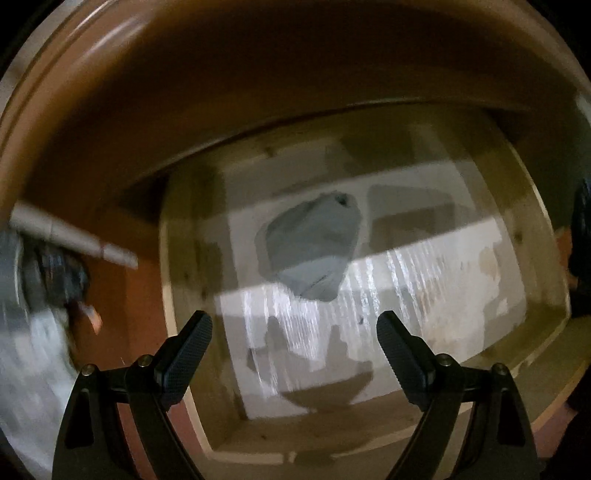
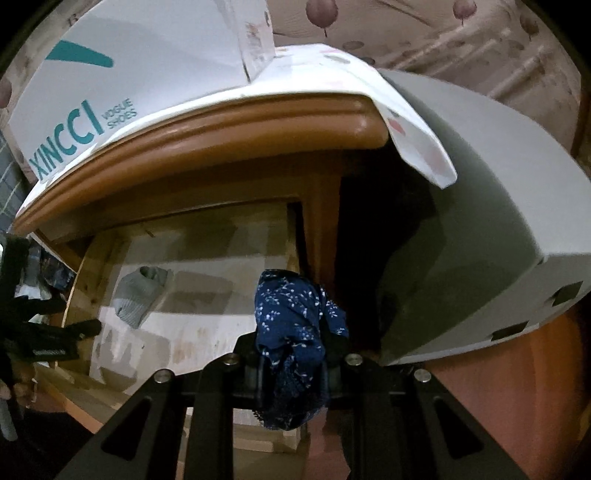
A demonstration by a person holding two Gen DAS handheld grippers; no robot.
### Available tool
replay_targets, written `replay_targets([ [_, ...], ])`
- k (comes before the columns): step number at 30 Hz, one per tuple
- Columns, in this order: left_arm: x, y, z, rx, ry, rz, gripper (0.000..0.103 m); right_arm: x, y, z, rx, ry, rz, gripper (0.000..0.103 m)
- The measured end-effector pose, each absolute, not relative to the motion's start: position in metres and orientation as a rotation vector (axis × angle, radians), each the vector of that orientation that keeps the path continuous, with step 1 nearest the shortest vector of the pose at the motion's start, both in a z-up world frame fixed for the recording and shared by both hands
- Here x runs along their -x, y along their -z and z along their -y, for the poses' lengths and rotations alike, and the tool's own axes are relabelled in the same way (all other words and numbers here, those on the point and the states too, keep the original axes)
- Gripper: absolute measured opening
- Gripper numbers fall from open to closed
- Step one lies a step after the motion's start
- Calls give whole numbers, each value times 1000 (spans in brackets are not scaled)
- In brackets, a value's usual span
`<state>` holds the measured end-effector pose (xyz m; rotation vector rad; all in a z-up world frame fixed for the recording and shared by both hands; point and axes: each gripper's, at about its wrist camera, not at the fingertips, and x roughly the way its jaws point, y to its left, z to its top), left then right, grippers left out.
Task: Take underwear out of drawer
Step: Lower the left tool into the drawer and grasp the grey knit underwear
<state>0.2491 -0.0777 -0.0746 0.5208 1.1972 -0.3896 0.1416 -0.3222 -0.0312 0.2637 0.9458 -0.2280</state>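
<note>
Brown wooden cabinet (image 2: 207,155) with a rounded moulded top edge. White shoebox (image 2: 140,62) printed XINCCI sits on top, on a white sheet (image 2: 417,147) overhanging the corner. Grey box (image 2: 480,206) just beside the cabinet. Floral wallpaper (image 2: 443,33) behind. Dim, warm light.

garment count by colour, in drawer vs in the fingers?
Grey underwear, lying in the drawer: 1
Dark blue floral underwear, clamped in the right gripper: 1
In the open left gripper: 0
Total: 2
</note>
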Motion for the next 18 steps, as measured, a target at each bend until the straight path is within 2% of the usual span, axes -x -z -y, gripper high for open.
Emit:
replay_targets([
  [11, -254, 95, 100, -731, 482, -1147, 89, -140, 28, 323, -278, 224, -928, 21],
  [15, -253, 107, 104, -791, 517, -1205, 89, -139, 27, 330, -301, 244, -919, 21],
  [18, -252, 106, 110, -852, 518, -1143, 89, -141, 31, 331, -325, 229, -934, 21],
])
